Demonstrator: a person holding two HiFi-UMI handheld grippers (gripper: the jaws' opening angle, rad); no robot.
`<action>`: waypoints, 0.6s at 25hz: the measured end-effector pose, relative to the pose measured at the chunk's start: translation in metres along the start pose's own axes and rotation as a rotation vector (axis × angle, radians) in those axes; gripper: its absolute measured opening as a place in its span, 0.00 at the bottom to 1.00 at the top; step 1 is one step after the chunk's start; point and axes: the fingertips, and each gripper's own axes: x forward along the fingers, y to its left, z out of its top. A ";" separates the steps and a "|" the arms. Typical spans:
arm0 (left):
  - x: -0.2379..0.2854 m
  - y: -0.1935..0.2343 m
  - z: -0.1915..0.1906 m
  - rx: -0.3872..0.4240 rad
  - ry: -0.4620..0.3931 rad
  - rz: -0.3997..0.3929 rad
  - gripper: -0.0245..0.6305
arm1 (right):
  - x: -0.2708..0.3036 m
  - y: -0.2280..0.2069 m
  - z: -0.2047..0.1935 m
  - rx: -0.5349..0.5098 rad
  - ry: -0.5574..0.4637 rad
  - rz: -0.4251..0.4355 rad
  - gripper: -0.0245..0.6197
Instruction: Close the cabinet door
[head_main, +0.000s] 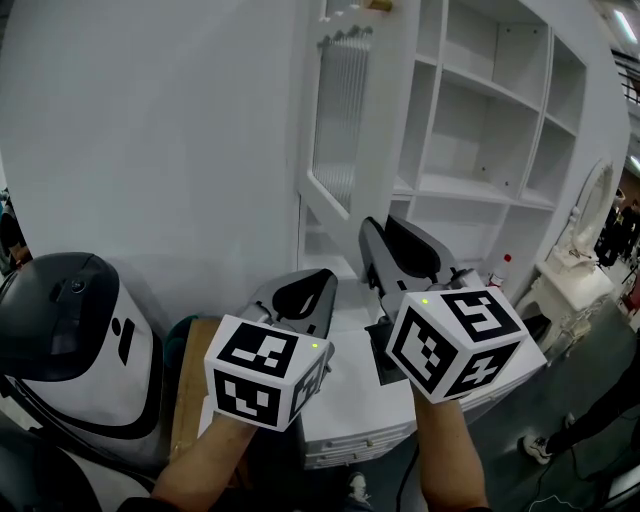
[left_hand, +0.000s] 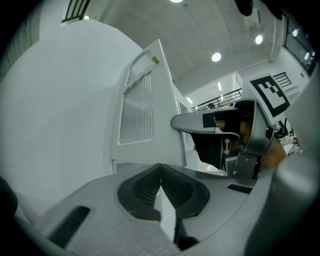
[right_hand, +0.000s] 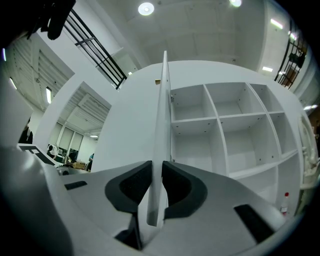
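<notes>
The white cabinet door (head_main: 345, 120) with a ribbed glass panel stands swung out from the open shelf cabinet (head_main: 480, 110). My right gripper (head_main: 385, 228) is at the door's lower free edge. In the right gripper view the door's thin edge (right_hand: 163, 115) runs up between the two dark pads, and the right gripper (right_hand: 156, 172) is shut on it. My left gripper (head_main: 318, 280) hovers just left of it and lower, shut with nothing held. In the left gripper view the left gripper (left_hand: 161, 170) points at the door's outer face (left_hand: 137, 107), with the right gripper (left_hand: 220, 130) to the right.
A white wall (head_main: 150, 150) lies left of the door. A black and white machine (head_main: 70, 340) stands at lower left. White drawers (head_main: 360, 420) sit below my hands. A red-capped bottle (head_main: 505, 262), a white vanity with mirror (head_main: 590, 220) and a person's shoe (head_main: 540, 445) are at right.
</notes>
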 end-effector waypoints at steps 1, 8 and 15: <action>0.002 -0.001 0.000 0.001 -0.001 -0.001 0.06 | -0.001 -0.003 0.000 0.002 -0.002 -0.001 0.15; 0.025 -0.015 0.001 0.006 -0.003 -0.009 0.06 | -0.004 -0.029 -0.001 0.015 -0.007 0.004 0.15; 0.051 -0.027 0.001 0.005 -0.007 -0.005 0.06 | -0.005 -0.053 -0.002 0.019 -0.009 0.040 0.15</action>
